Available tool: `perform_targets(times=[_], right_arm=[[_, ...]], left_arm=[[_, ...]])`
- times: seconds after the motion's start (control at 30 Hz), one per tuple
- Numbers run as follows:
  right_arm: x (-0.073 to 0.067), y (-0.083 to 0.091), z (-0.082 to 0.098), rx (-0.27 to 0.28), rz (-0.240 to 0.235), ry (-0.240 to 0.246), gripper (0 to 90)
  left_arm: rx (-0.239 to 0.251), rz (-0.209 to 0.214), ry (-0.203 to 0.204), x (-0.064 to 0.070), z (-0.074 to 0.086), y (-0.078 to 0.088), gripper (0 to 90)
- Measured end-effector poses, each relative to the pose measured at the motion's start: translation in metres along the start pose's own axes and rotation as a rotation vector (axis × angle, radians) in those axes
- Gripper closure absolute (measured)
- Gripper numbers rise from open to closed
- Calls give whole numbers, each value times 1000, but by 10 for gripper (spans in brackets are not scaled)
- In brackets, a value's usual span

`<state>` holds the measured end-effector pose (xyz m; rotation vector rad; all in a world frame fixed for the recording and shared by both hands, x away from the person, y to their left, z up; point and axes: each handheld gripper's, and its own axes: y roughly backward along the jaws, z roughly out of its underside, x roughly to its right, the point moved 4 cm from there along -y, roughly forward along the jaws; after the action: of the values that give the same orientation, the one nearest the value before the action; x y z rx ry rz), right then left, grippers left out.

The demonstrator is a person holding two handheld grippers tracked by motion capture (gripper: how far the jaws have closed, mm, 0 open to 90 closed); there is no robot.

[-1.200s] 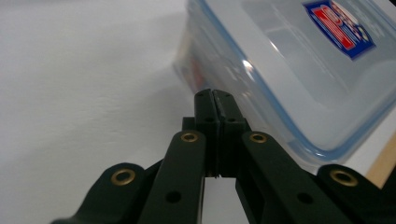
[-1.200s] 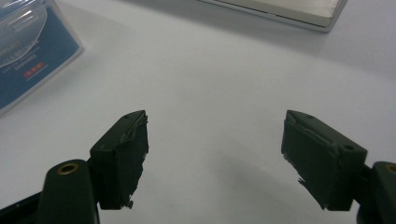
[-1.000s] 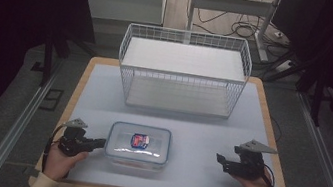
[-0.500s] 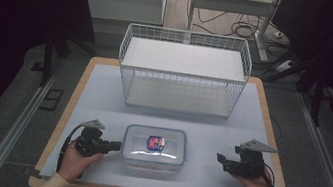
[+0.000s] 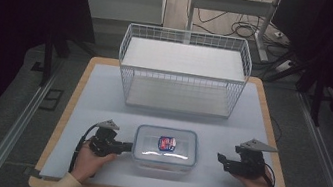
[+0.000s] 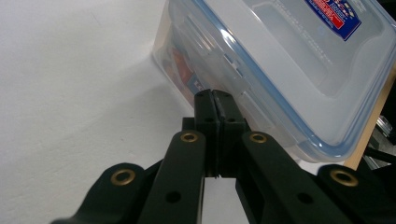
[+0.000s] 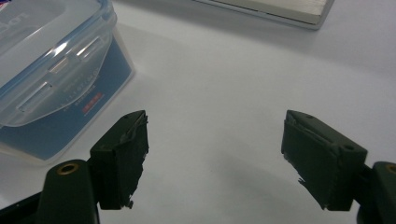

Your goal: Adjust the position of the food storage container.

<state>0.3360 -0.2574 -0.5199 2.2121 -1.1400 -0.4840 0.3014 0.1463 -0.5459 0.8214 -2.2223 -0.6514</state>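
My table (image 5: 103,93) sits brightly lit amid dark surroundings, glare streaks the box (image 5: 166,148) lid, and my near jaws blur.

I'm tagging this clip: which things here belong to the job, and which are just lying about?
In the job:
clear lidded food container
left hand-held gripper, shut, at its end wall
right hand-held gripper, open

Lying about:
white wire basket
floor cables

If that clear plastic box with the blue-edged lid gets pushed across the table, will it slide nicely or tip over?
The plastic box looks low, wide and flat-bottomed, so it would probably slide, not tip. Its walls look rigid, so the shut left gripper at its side should move it whole. The table seems smooth; an off-centre push may turn it.
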Motion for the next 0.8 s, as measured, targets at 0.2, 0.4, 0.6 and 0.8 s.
perform_targets(times=[0.2, 0.4, 0.6, 0.8], right_arm=[[-4, 0, 0, -7, 2, 38, 234], [-3, -1, 1, -10, -8, 30, 233], [-2, -2, 1, -10, -8, 30, 233], [-2, -1, 1, -10, -14, 30, 231]], left_arm=[[72, -33, 31, -9, 1, 15, 891], [140, -75, 47, -17, 6, 32, 818], [158, -132, 79, -20, 6, 38, 548], [191, -110, 96, -18, 3, 43, 275]])
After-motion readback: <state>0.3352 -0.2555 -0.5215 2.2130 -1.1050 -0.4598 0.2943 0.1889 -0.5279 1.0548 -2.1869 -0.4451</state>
